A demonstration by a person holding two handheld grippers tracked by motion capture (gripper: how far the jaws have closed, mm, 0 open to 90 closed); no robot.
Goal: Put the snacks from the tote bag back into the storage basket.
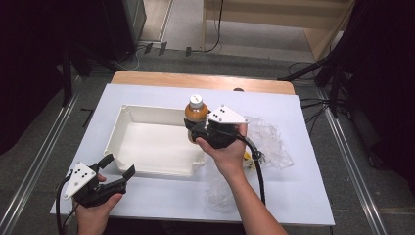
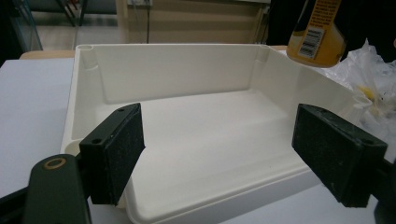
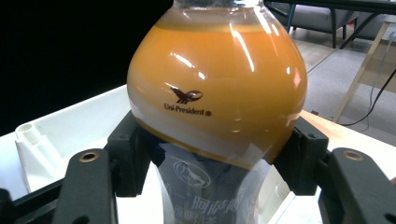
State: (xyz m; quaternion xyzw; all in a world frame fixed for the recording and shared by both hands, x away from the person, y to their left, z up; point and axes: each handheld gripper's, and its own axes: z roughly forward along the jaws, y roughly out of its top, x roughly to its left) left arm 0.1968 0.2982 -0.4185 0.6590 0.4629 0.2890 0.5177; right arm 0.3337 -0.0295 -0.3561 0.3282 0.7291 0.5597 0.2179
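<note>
- The right gripper (image 1: pixel 196 131) has its fingers (image 3: pixel 130 158) clamped on a bottle (image 1: pixel 195 113) of orange drink, pinching it at the waist just below the bulging shoulder.
- The bottle hangs upright above the right-hand end of the white bin (image 1: pixel 128 128), clear of the bench (image 1: pixel 161 196); its white cap (image 1: pixel 195 100) points up.
- The left gripper (image 1: pixel 113 168) waits at the bin's near left corner with its fingers (image 2: pixel 116 149) spread wide, holding nothing; the bin's near wall lies between them.
- The step looks like setting the bottle into the bin. To do it well, I would carry it a little farther over the rim so the base clears the wall, then lower it straight down.
- The body is smooth and rounded, so it could slip or swing in the grip; keeping the squeeze steady and the wrist level should help.
- Release only once the base sits flat on the bin floor, since a tall bottle would likely tip if dropped.
- The left gripper could steady the bin's edge if it slides.
- Crumpled plastic wrap (image 1: pixel 268 142) lies just right of the bin; keep the cable (image 1: pixel 257 171) out of it.
</note>
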